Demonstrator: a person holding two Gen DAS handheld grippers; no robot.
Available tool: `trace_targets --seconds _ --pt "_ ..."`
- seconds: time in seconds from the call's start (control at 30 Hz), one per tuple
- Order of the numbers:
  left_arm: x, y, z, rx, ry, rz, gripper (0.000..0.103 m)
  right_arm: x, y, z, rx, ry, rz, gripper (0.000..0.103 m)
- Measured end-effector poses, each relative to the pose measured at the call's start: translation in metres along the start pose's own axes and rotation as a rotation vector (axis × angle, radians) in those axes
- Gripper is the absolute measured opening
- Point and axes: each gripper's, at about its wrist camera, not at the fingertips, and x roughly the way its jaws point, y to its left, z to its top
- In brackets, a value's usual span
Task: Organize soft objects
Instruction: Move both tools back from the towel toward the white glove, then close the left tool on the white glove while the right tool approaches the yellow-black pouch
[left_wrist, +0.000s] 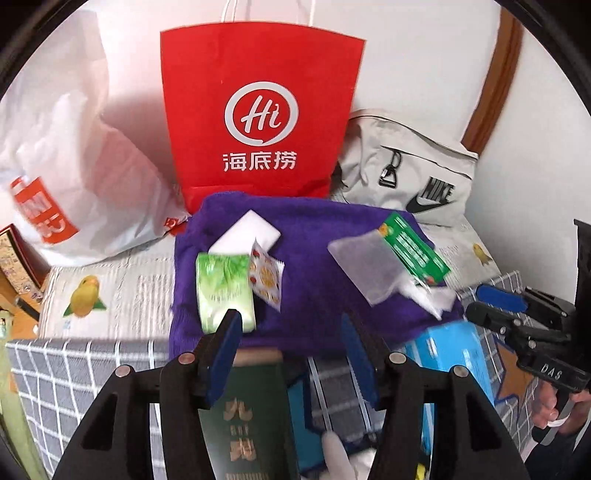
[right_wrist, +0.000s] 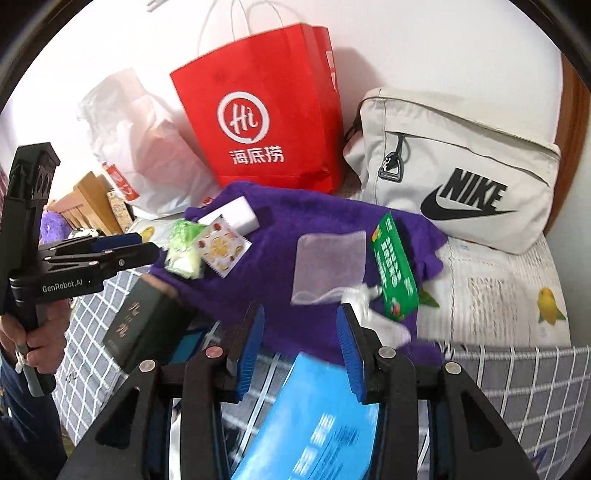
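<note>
A purple towel (left_wrist: 314, 266) (right_wrist: 303, 236) lies spread on the bed. On it sit a green tissue pack (left_wrist: 225, 288) (right_wrist: 183, 251), a white block (left_wrist: 245, 230) (right_wrist: 236, 214), a fruit-print sachet (left_wrist: 266, 275) (right_wrist: 219, 247), a translucent pouch (left_wrist: 364, 262) (right_wrist: 328, 266) and a green packet (left_wrist: 415, 249) (right_wrist: 393, 266). My left gripper (left_wrist: 291, 325) is open and empty just before the towel's near edge. My right gripper (right_wrist: 299, 328) is open and empty at the towel's near edge, above a blue pack (right_wrist: 314, 417).
A red paper bag (left_wrist: 258, 107) (right_wrist: 266, 110), a white plastic bag (left_wrist: 74, 147) and a beige Nike bag (left_wrist: 410, 170) (right_wrist: 461, 170) stand against the wall behind. A dark green box (left_wrist: 243, 417) (right_wrist: 144, 321) and blue pack (left_wrist: 454, 354) lie near me on checked bedding.
</note>
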Motion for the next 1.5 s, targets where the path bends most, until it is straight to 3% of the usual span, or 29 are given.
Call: trace_targets --seconds 0.27,0.57,0.83,1.03,1.27,1.37,1.47,1.5 --pt "-0.028 -0.018 -0.056 0.013 0.008 0.006 0.057 -0.034 0.011 -0.038 0.024 -0.021 0.010 0.045" --pt "-0.028 -0.035 -0.115 0.008 0.049 -0.022 0.058 -0.059 0.017 -0.082 0.045 -0.032 0.003 0.046" --pt "-0.018 -0.039 -0.162 -0.015 0.076 -0.063 0.071 -0.057 0.028 -0.110 0.025 -0.022 0.006 0.046" --pt "0.000 -0.048 -0.181 0.008 0.112 -0.076 0.073 -0.053 0.033 -0.134 0.011 0.006 0.000 0.046" --pt "0.010 -0.056 -0.175 0.018 0.099 -0.080 0.074 -0.060 0.020 -0.149 0.044 0.001 -0.041 0.046" --pt "0.013 -0.053 -0.174 0.009 0.090 -0.087 0.047 -0.062 0.015 -0.150 0.056 -0.001 -0.053 0.046" --pt "0.012 -0.047 -0.173 -0.001 0.077 -0.081 0.030 -0.062 0.015 -0.150 0.056 -0.003 -0.058 0.046" --pt "0.011 -0.044 -0.172 -0.006 0.077 -0.088 0.029 -0.062 0.016 -0.150 0.056 -0.004 -0.057 0.046"
